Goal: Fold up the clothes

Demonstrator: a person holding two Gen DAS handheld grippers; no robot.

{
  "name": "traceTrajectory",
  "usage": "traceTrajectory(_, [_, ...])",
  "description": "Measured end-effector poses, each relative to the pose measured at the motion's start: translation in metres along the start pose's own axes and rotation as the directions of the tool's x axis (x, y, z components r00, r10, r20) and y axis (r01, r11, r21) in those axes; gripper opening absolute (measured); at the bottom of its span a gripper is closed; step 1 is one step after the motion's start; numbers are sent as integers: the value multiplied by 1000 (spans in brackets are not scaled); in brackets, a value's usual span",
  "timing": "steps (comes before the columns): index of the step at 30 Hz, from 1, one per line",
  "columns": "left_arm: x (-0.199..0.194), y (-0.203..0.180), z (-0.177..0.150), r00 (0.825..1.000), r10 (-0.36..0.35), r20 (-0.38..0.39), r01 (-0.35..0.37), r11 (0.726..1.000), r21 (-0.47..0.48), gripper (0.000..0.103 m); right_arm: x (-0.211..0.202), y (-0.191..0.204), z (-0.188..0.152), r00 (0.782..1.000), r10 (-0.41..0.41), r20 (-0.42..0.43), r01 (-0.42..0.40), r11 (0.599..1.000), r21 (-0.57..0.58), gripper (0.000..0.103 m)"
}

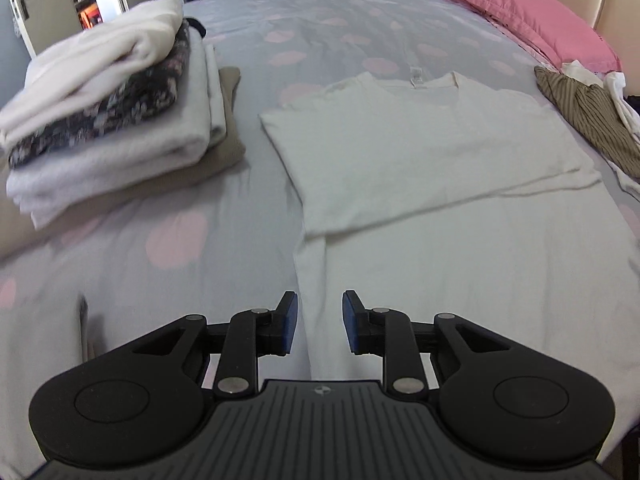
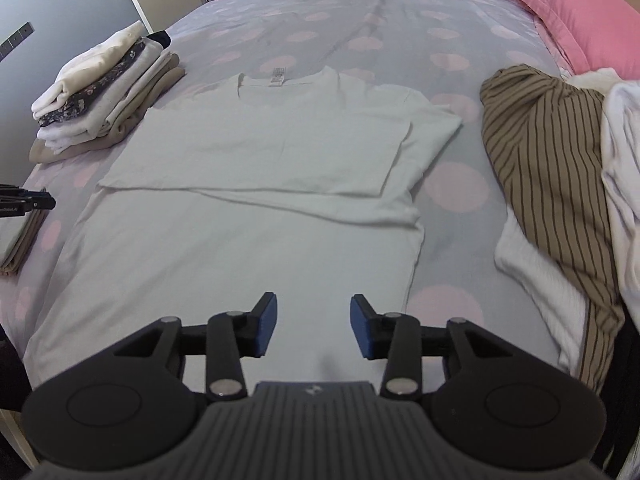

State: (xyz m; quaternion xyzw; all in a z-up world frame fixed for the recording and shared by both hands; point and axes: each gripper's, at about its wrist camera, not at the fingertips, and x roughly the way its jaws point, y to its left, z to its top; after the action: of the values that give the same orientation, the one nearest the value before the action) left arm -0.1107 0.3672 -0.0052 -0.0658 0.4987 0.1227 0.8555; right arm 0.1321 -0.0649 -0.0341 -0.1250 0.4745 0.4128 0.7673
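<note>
A white T-shirt (image 1: 432, 152) (image 2: 256, 168) lies flat on the bed, collar and label at the far end, with a sleeve part folded across its chest. My left gripper (image 1: 319, 320) hovers open over the shirt's near left edge, nothing between its blue pads. My right gripper (image 2: 313, 326) hovers open above the shirt's near right part, also with nothing in it. The left gripper's dark tip (image 2: 28, 202) shows at the left edge of the right wrist view.
A stack of folded clothes (image 1: 116, 120) (image 2: 104, 104) sits on the left of the grey, pink-dotted bed cover (image 1: 180, 240). A brown striped garment (image 2: 552, 184) and white clothes (image 2: 624, 168) lie heaped on the right. A pink pillow (image 1: 532, 16) is at the head.
</note>
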Motion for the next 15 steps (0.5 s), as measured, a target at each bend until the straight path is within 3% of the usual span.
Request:
traceTrajectory(4, [-10,-5,-29,999,-40,-34,39,999,-17,40,2,4,-24,999,-4,-43,4,1000,-6,47])
traceTrajectory(10, [-13,-15,-70,993,-46,-109,44,999,-22,40,22,14,-56,989,-31,-142,28,999,-20,50])
traceTrajectory(12, [-13,-14,-81,991,-47,-129,42,998,-40,40,29,18,-63,985,-41,-169,37,999,-32,62])
traceTrajectory(15, [-12,-13,-96,985,-74,-157,63,995,-74,41,37,23,-74,977,-57,-205,48,998,-50,64])
